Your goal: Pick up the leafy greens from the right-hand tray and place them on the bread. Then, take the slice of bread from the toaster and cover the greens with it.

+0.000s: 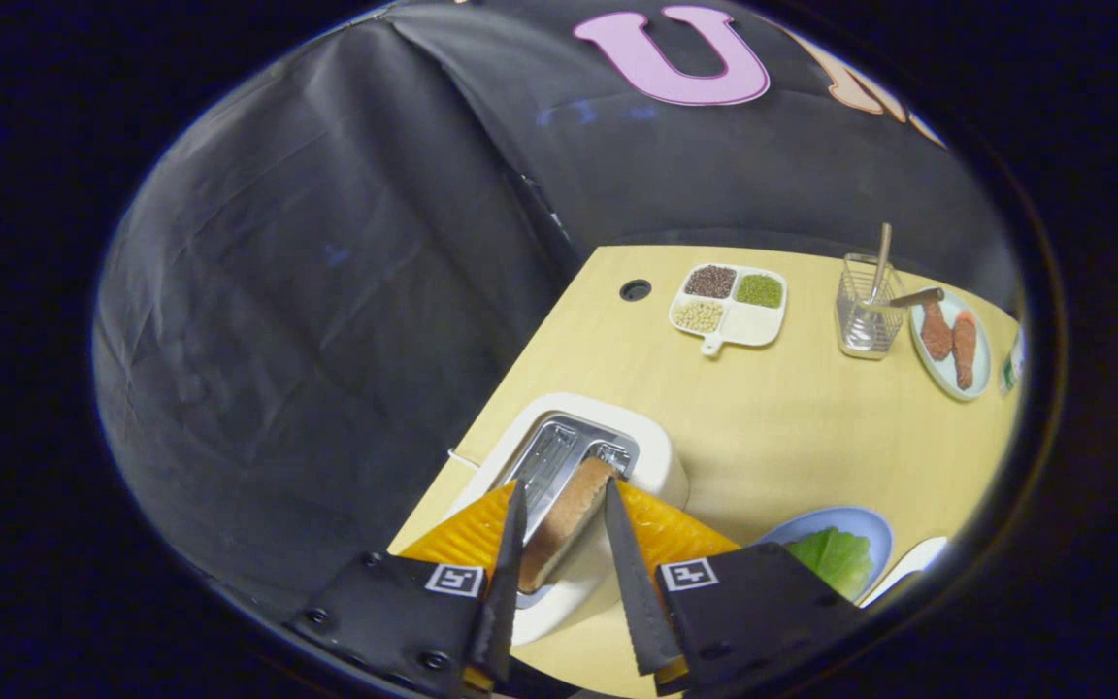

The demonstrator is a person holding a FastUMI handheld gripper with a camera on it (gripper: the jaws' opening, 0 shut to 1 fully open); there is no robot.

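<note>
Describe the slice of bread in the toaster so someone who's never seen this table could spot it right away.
Start at the white rounded toaster on the near corner of the pale wooden table. From its metal-lined slot stands a brown-crusted slice of bread, edge-up between the open gripper fingers, which straddle it without pressing. It is the only brown thing in the toaster; the green leaf lies on a blue plate beside it.

Backdrop: creased black cloth booth wall (326,291), hung in folds behind and beside the furniture, dimly lit. Furniture: pale yellow wood-grain laminate tabletop (782,408), evenly lit, its far edge set against the cloth. A round black cable hole (635,289) is seen near the far corner of the tabletop. A soft shadow is cast along the far edge, where cloth and table meet.
</note>
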